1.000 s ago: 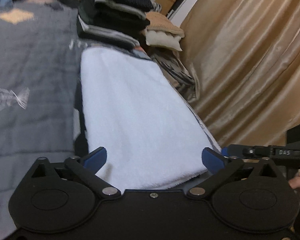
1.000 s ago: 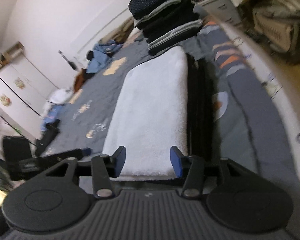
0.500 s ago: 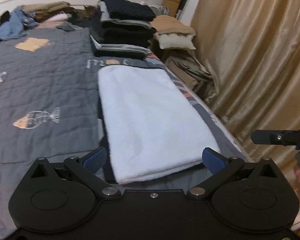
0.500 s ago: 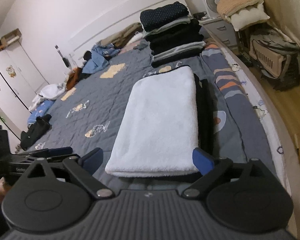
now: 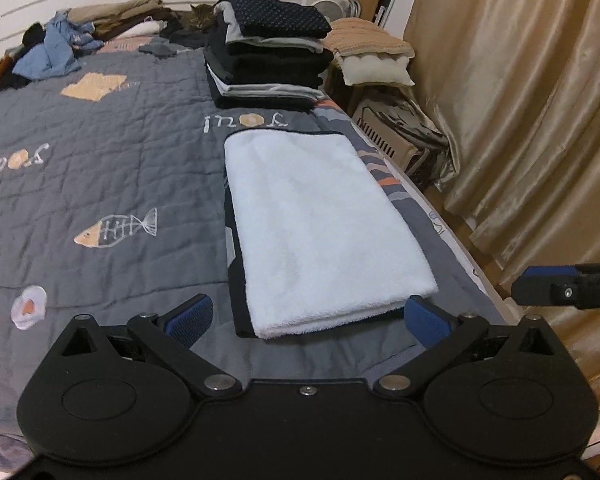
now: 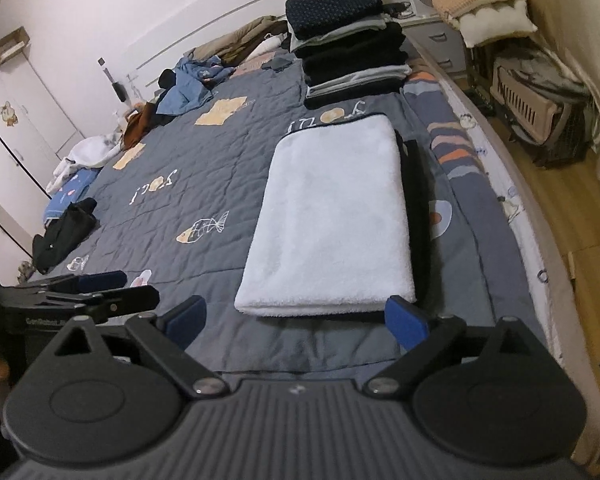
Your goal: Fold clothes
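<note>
Both wrist views looked forward and downward along their own fingers, from above the near end of the bed [image 5: 100, 152]. The left view sat left of the folded white garment [image 5: 320, 232], facing the curtain [image 5: 520, 100] side. The right view sat right of it, facing the wardrobe [image 6: 16, 120]. Both shared the garment, the clothes stack [image 6: 352, 40] and the headboard.

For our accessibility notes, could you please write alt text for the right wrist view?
A folded white garment lies flat on a grey quilt, just beyond the open, empty right gripper. A stack of folded dark clothes sits behind it.
</note>
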